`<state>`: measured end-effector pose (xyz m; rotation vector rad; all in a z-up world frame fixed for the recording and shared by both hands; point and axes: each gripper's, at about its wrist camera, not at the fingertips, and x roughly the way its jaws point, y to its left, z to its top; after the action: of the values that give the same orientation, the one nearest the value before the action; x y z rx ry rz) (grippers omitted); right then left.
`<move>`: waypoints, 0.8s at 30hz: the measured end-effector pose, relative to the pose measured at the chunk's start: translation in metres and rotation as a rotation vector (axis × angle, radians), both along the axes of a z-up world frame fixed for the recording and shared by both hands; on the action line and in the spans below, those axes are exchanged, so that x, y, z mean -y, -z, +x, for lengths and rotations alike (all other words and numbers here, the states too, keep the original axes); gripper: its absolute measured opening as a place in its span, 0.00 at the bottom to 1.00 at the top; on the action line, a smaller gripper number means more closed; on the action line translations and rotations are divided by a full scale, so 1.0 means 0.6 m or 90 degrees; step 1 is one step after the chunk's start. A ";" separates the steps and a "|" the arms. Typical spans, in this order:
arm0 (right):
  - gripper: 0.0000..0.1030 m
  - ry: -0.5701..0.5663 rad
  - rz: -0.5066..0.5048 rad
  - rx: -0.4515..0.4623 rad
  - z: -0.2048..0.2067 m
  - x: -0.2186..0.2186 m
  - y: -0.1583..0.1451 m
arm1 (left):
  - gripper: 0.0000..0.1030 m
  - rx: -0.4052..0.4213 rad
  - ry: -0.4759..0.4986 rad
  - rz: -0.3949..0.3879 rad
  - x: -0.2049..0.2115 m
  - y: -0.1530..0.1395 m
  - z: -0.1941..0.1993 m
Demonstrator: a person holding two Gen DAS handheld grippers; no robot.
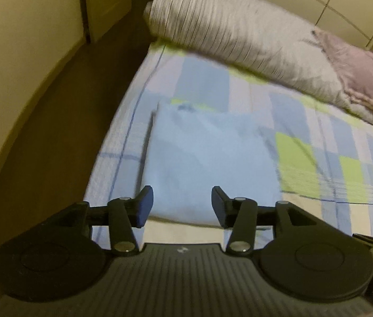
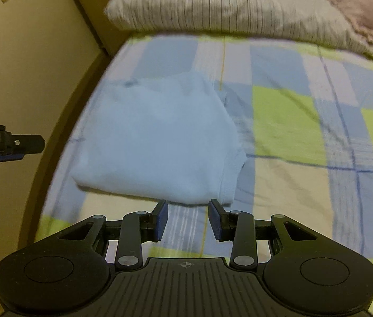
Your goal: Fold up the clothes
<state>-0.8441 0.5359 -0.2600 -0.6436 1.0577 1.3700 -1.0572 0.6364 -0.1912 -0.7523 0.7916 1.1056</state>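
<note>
The left tool (image 1: 182, 206) stands with its blue pads well apart and nothing between them; through the gap the pale blue garment (image 1: 207, 163) shows, but the cloth lies below on the bed and the pads do not press on it. The right tool (image 2: 187, 220) is likewise parted, somewhat less widely, and empty, with only the checked bedsheet (image 2: 292, 121) showing between its pads and the near edge of the garment just beyond the tips. In the right wrist view the left tool appears again at the left margin, clear of the cloth and out over the floor beside the bed. Outward from the tools, the pale blue garment lies flat on the sheet near the bed's left edge as a compact, roughly rectangular packet, its layers stacked and a ribbed hem or cuff (image 2: 228, 187) showing at the near right corner. The edges look fairly square, though the blur leaves small wrinkles hard to judge. Farther off, along the head of the bed, rest a striped grey pillow (image 1: 239, 34) and a bunched mauve cloth (image 1: 366, 76), well apart from the garment. Judging by how things lie, this piece looks finished: it is folded, set down and let go by both tools. What remains is uncertain; no other loose clothing is plainly waiting, unless the mauve cloth is the next item, which cannot be told from here.
</note>
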 end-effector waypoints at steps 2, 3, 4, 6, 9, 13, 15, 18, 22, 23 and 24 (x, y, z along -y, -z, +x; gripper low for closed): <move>0.37 0.003 0.022 0.010 -0.004 0.014 -0.036 | 0.59 -0.010 0.008 0.028 0.018 -0.040 -0.001; 0.37 0.005 0.033 0.015 -0.006 0.020 -0.053 | 0.63 -0.011 0.011 0.039 0.027 -0.059 -0.002; 0.37 0.008 0.046 0.017 -0.007 0.027 -0.069 | 0.64 -0.010 0.014 0.053 0.036 -0.077 -0.004; 0.37 0.009 0.069 0.022 -0.008 0.043 -0.105 | 0.68 -0.016 0.013 0.079 0.056 -0.112 -0.005; 0.37 0.009 0.089 0.029 -0.012 0.062 -0.151 | 0.73 -0.021 -0.001 0.107 0.081 -0.150 -0.009; 0.37 -0.001 0.098 0.029 -0.020 0.081 -0.193 | 0.74 -0.019 -0.035 0.121 0.119 -0.186 -0.012; 0.37 -0.004 0.104 0.026 -0.021 0.093 -0.205 | 0.74 -0.017 -0.044 0.126 0.142 -0.197 -0.016; 0.40 -0.014 0.111 0.019 -0.021 0.115 -0.221 | 0.74 -0.006 -0.051 0.129 0.174 -0.209 -0.019; 0.80 -0.027 0.126 0.013 -0.012 0.148 -0.234 | 0.74 0.005 -0.070 0.134 0.217 -0.219 -0.015; 0.80 -0.029 0.131 0.010 -0.010 0.157 -0.237 | 0.74 0.003 -0.076 0.136 0.228 -0.220 -0.012; 0.80 -0.031 0.135 0.009 -0.007 0.165 -0.241 | 0.74 0.000 -0.081 0.138 0.240 -0.221 -0.008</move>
<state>-0.8484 0.4367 -0.1156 -0.5244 0.8764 1.4947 -1.0621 0.4926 -0.0586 -0.6267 0.6187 1.2833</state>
